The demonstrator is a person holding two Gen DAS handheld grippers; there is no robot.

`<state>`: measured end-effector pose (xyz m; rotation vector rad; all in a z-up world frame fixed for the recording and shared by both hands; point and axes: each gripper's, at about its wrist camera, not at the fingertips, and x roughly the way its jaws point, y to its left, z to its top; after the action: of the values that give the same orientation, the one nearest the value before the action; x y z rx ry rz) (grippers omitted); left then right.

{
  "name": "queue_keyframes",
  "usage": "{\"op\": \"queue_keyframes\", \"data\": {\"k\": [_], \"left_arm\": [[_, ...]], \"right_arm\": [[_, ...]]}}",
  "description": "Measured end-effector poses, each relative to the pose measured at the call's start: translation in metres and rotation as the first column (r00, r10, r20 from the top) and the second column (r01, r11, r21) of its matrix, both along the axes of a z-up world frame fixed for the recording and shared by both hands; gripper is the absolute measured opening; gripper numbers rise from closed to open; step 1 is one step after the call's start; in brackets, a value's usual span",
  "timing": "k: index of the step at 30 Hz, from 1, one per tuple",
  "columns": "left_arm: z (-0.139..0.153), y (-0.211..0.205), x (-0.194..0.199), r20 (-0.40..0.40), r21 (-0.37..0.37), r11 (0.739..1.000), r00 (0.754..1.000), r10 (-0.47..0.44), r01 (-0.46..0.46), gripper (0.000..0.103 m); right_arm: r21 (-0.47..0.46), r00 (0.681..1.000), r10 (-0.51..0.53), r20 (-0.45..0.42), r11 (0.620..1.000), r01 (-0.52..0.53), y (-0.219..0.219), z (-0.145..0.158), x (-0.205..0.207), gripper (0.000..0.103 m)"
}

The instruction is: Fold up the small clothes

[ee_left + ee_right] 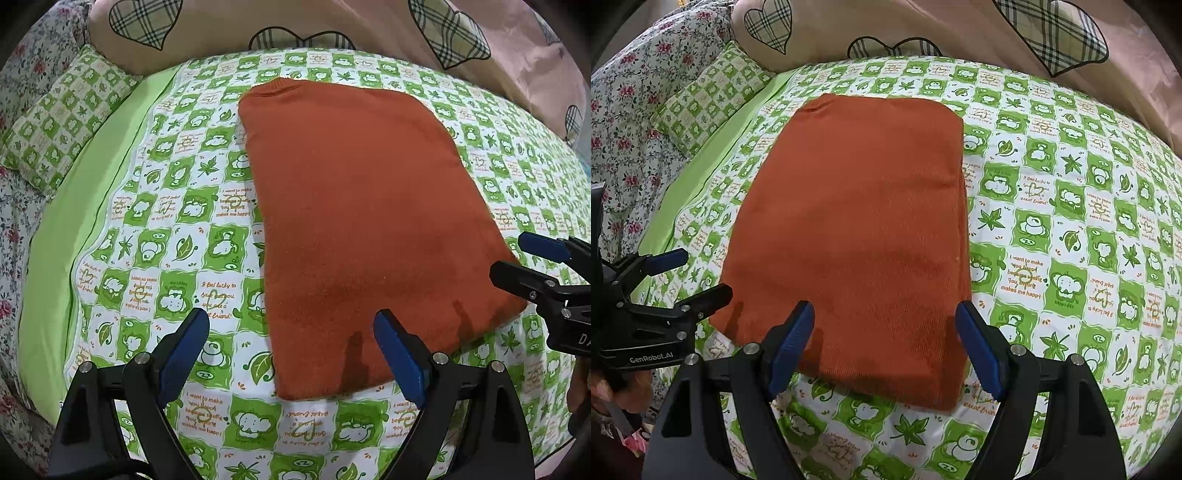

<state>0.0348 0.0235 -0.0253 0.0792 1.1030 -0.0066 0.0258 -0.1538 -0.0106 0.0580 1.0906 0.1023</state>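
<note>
Rust-orange knit garment (369, 229), probably a small sweater, lying flat on the green-and-white cartoon-print bedsheet (177, 258), near the middle of the bed. Already reduced to a neat, tall rectangle: no sleeve showing on either side, so presumably tucked under or inside. Ribbed band visible at the far end, toward the beige duvet with plaid hearts (332, 26). Long edges straight, surface smooth, only faint creasing near the far left corner. Near edge thick and rounded, suggesting more than one layer.

Judged well along, perhaps most of the way. Likely left: one fold bringing the near edge up toward the far edge, or the reverse, to halve the length; possibly nothing more than a final tidy.

Left gripper (291, 354) hovering above the near left corner of the sweater, jaws spread wide, nothing between them. Right gripper (884, 347) likewise above the near edge, toward its right corner, jaws wide apart and empty. Shadows of both cast on the knit just below, so close to the fabric though apparently not touching. Matching green-checked pillow (62, 110) and floral quilt (26, 74) off to the left, well apart from the sweater.
</note>
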Motion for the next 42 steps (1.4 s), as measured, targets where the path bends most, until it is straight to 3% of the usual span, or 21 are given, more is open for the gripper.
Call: {"op": "queue_keyframes", "data": {"k": [42], "left_arm": [[0.012,0.005,0.013,0.043,-0.042,0.999,0.999,0.03,-0.028,0.091]], "right_arm": [[0.002,1.0,-0.006,0.03,1.0,0.006,0.005,0.007,0.012,0.079]]}}
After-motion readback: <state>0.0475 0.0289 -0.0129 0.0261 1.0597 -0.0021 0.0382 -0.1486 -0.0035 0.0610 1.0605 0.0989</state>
